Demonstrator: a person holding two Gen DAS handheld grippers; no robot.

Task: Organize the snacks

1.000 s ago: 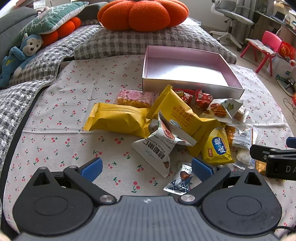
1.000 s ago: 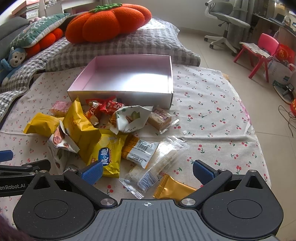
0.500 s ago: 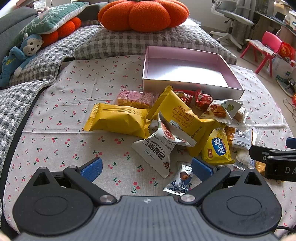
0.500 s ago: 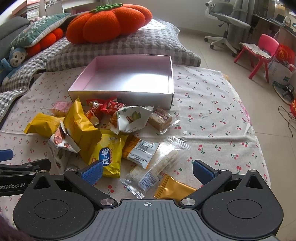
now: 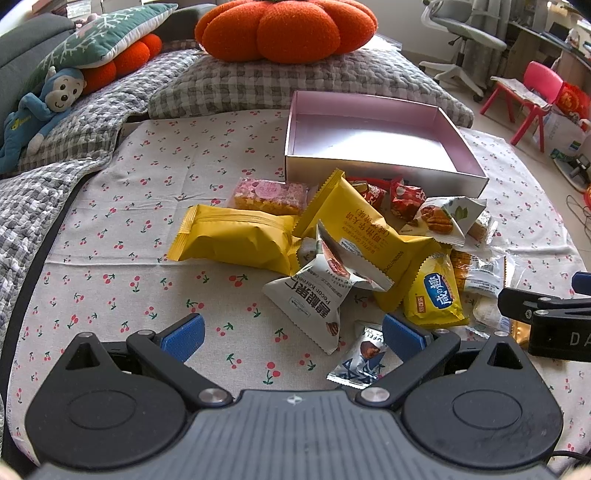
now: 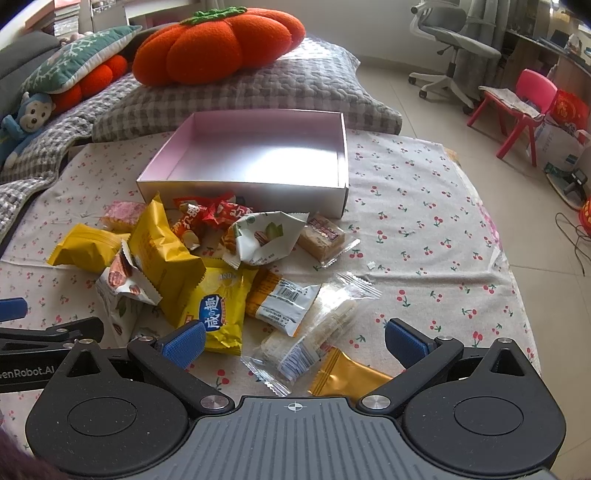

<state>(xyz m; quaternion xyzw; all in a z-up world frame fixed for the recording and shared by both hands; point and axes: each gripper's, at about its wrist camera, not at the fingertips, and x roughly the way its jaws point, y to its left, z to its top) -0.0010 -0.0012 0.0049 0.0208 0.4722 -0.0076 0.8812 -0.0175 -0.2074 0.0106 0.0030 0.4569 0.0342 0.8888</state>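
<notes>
A pile of several wrapped snacks lies on a cherry-print cloth in front of an empty pink box. A long yellow pack lies at the pile's left. A white triangular pouch and a small blue-white sachet sit nearest my left gripper, which is open and holds nothing. My right gripper is open too, hovering over a clear cracker pack and a gold sachet. A yellow chip bag lies by its left finger.
An orange pumpkin cushion rests on grey checked pillows behind the box. A blue monkey toy lies far left. A pink chair and an office chair stand on the tiled floor to the right. The cloth's right edge drops off.
</notes>
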